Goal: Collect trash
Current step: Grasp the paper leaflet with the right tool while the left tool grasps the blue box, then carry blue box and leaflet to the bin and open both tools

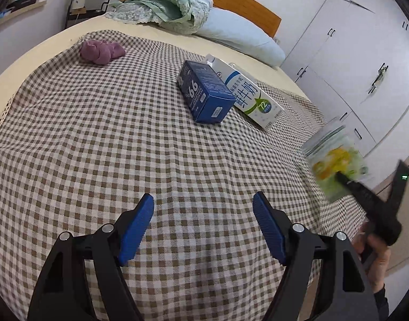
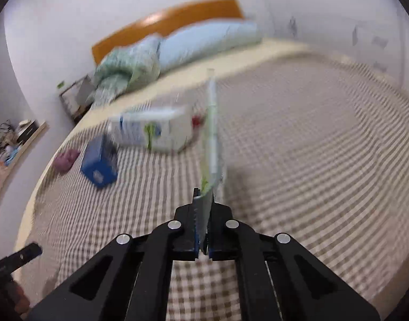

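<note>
Slippage is the main worry, and the left wrist view shows why. The left hand-held gripper (image 1: 203, 223) hangs over the checked bedspread (image 1: 97, 139) with its blue pads (image 1: 136, 230) standing wide apart and nothing between them. Well ahead of it, slightly to its right, a blue box (image 1: 204, 92) lies touching a white milk carton (image 1: 247, 91); further ahead to its left sits a crumpled purple cloth (image 1: 101, 50). Off to its right, the right hand-held gripper (image 1: 340, 178) carries a flat wrapper (image 1: 335, 160) printed in yellow and green, blurred, near the bed's edge. It appears pinched by one margin only, so a quick swing could probably tear it free and drop it to the floor, out of easy reach.

From the right wrist view, the right hand-held gripper (image 2: 203, 230) is closed tight on that wrapper (image 2: 211, 133), which stands edge-on straight ahead of the jaws, thin and floppy. The whole scene is smeared. The milk carton (image 2: 161, 129) and blue box (image 2: 99, 164) lie ahead to its left. If the left tool goes for the box, its touching neighbour may be nudged along; the box looks wide for the jaws, so a shallow bite could let it tip out
</note>
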The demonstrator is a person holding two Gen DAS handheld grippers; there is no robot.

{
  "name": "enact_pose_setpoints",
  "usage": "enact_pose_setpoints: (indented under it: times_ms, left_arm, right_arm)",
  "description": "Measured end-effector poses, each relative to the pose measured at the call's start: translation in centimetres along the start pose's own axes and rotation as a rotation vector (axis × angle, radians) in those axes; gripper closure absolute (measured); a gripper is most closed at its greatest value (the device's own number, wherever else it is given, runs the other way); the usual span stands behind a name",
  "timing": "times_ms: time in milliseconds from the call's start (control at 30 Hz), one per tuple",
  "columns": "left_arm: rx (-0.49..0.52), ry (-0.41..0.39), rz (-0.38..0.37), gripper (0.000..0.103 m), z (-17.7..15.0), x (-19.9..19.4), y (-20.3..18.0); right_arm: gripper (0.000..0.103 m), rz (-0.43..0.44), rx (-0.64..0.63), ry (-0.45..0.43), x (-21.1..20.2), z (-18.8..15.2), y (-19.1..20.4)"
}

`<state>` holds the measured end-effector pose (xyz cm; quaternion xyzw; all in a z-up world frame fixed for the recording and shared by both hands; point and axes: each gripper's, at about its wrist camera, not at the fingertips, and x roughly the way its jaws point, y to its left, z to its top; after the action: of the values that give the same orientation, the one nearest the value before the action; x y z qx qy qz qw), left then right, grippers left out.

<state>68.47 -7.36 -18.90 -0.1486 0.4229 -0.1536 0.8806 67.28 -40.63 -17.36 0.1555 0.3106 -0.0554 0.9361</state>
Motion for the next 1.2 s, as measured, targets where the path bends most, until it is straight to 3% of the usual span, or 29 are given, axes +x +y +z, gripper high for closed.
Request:
enact_pose_setpoints:
  times_ms: [167,267,367,467,500,600,667,700,833,933,1033,1067,1133,1200]
  left_arm:
    - [0.081,-0.020,-0.015,0.029,-0.2,0.5,0.0]
    - [0.048,0.001,-0.073,0.029,1.4,1.0,-0.2]
    - [0.064,0.018,-0.096,0.029,5.7,2.5,-1.5]
    - [0.121,-0.023,-0.082,0.028,11.6,3.9,-3.3]
    - [0.123,-0.019,-0.077,0.023,13.9,5.0,-3.7]
    - [0.071,-0.004,0.035,0.022,17.2,8.1,-4.1]
    - [0.060,0.006,0.177,0.019,18.2,10.8,-4.4]
    - [0.048,0.000,0.213,0.015,18.0,11.5,-4.4]
    - [0.038,-0.001,0.274,0.013,15.7,15.1,-5.4]
    - [0.091,-0.043,0.402,0.013,14.8,17.6,-6.1]
    - [0.087,0.010,0.435,0.014,14.9,19.3,-6.3]
    - [0.077,-0.006,0.442,0.038,14.9,19.3,-6.3]
    - [0.061,-0.018,0.459,0.040,14.8,18.2,-6.2]
    - [0.066,-0.042,0.428,0.042,14.3,16.0,-6.2]
  right_arm:
    - [0.100,-0.133,0.046,-0.139,-1.9,1.2,0.8]
    - [0.099,-0.157,0.022,-0.126,0.0,2.2,1.3]
    - [0.099,-0.139,0.057,-0.147,1.4,4.2,0.4]
    - [0.099,-0.151,0.027,-0.148,2.6,3.6,0.2]
    - [0.099,-0.165,0.004,-0.125,3.2,3.1,-0.2]
    - [0.099,-0.193,-0.002,-0.109,4.1,3.1,-1.8]
    - [0.099,-0.184,0.056,-0.126,4.0,3.7,-3.3]
    - [0.099,-0.172,0.081,-0.137,3.9,4.0,-3.8]
    - [0.099,-0.146,0.100,-0.129,5.1,4.8,-4.1]
    - [0.099,-0.110,0.070,-0.101,6.0,4.6,-2.9]
    - [0.099,-0.104,0.025,-0.080,6.6,4.4,-2.0]
    - [0.099,-0.112,0.025,-0.070,6.8,4.3,-2.0]
    - [0.099,-0.125,0.036,-0.055,6.9,4.1,-2.3]
    - [0.099,-0.129,0.048,-0.046,6.7,3.9,-2.5]
